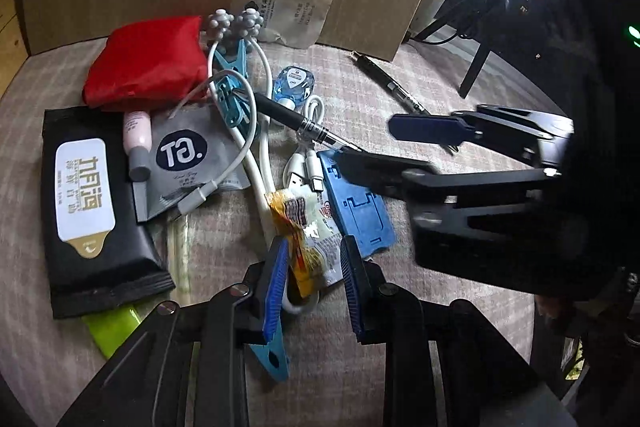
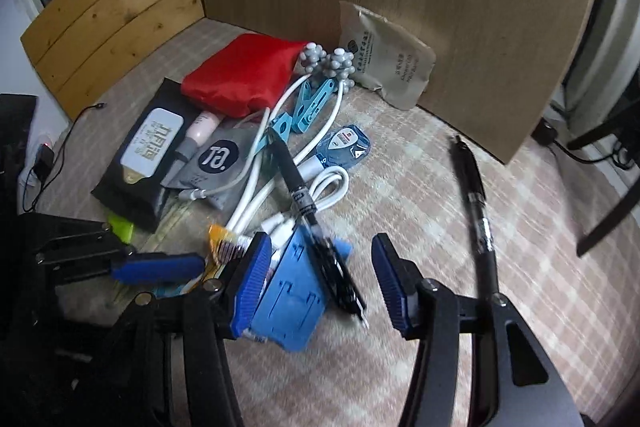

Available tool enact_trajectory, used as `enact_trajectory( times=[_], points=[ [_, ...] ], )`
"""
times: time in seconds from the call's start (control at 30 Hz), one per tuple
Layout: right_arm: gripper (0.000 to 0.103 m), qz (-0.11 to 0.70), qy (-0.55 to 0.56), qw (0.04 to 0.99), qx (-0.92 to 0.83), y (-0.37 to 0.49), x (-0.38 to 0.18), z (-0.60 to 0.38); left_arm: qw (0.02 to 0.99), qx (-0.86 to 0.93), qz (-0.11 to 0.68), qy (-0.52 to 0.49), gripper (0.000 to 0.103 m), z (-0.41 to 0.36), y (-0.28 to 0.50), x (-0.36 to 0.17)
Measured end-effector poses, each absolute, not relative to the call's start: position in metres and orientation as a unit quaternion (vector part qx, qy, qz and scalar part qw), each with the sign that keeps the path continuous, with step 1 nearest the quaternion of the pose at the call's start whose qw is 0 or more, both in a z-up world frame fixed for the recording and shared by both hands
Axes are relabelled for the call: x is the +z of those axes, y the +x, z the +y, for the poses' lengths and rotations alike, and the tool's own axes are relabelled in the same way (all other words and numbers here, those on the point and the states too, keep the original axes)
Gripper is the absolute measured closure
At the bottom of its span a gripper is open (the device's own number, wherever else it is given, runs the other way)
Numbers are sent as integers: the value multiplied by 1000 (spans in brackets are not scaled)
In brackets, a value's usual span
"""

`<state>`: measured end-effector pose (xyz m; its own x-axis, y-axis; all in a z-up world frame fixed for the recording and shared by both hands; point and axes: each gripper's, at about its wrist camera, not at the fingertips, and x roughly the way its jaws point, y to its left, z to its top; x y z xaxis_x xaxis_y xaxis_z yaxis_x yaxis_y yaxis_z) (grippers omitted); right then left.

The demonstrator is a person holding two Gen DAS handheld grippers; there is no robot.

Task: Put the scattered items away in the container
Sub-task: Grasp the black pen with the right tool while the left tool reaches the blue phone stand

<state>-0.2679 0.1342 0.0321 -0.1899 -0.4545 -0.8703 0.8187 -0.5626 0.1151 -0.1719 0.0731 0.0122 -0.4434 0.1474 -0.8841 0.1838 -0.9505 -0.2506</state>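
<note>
On the checked cloth [image 2: 420,211] I am lowering both part-open hand-held grippers, left [image 1: 314,279] straddling the snack packet [image 1: 308,227], right [image 2: 316,279] around the blue holder [image 2: 292,299], needing squeezes next.

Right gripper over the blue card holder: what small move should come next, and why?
Probably lower the right gripper a little further and close. Its pads stand open astride the blue card holder and the black pen lying across it, neither pressed yet. The left gripper frames the snack packet, so they should not clash.
</note>
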Motion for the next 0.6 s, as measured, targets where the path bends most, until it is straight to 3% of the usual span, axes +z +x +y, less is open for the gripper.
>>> enact_trajectory(
  times=[0.2,0.27,0.3,0.37,0.6],
  points=[
    [60,182,486,438,-734,-276,20,126,14,-836,148,528,81,76,-176,9],
    [69,171,491,441,-732,-278,20,127,19,-838,143,527,90,75,-177,9],
    [73,171,492,439,-732,-279,20,128,18,-836,147,528,102,75,-177,7],
    [84,169,498,439,-729,-279,19,131,11,-834,154,530,103,74,-177,4],
    [90,148,506,443,-725,-272,21,149,4,-840,153,521,103,79,-170,4]
  ],
)
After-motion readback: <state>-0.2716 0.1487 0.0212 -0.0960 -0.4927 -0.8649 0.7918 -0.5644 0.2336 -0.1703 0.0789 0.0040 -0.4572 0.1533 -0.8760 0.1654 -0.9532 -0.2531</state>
